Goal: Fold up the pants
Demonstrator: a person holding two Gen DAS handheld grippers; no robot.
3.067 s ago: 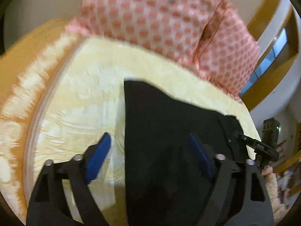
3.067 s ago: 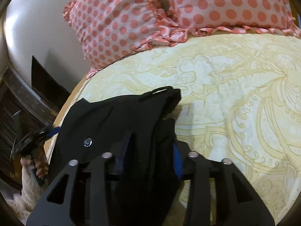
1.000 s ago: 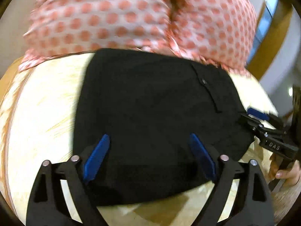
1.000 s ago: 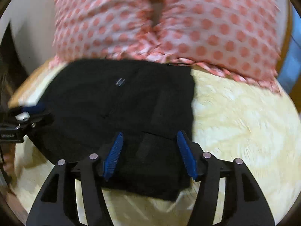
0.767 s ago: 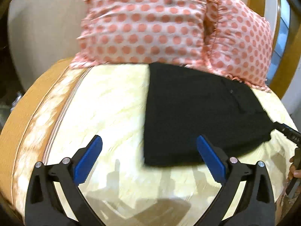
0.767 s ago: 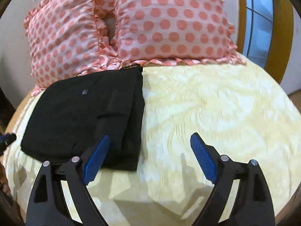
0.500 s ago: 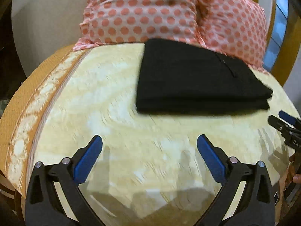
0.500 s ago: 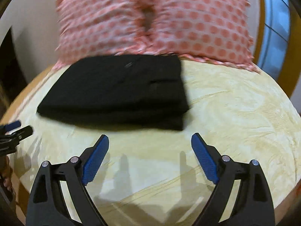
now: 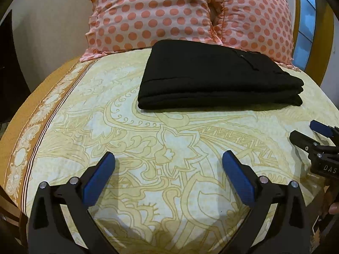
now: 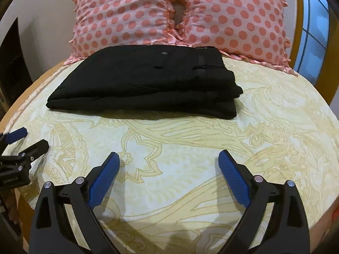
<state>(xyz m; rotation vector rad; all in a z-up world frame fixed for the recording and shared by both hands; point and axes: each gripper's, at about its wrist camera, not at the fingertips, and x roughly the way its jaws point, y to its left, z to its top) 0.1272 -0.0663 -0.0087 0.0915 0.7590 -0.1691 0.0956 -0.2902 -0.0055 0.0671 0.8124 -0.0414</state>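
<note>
**Blue-padded claws released over the bed, folded pants beyond**

Blue pads tip both claws. The left claw [image 9: 168, 165] stands spread wide above the patterned sheet, nothing between its jaws. The right claw [image 10: 168, 165] has its jaws opening, almost at full spread, also with only bedding between them. Each claw shows at the side edge of the other's view, apart from the garment.

Ahead of both claws lies a broad strip of bare yellow-and-cream bedsheet [image 9: 169, 131], free of objects, reaching to the near folded edge of the pants [image 9: 214, 78]. The black pants rest flat on the bed as a stacked rectangle, layers visible along the near edge and at the right corner; a small metal button [image 10: 164, 53] shows on top in the right wrist view. The far edge of the pants meets two pink polka-dot pillows [image 10: 169, 14] that lean upright at the head of the bed.

On the left, an orange border band [image 9: 27, 127] marks the sheet's side edge, well apart from the pants. To the right of the pants, open sheet runs to the bed's rounded edge.
</note>
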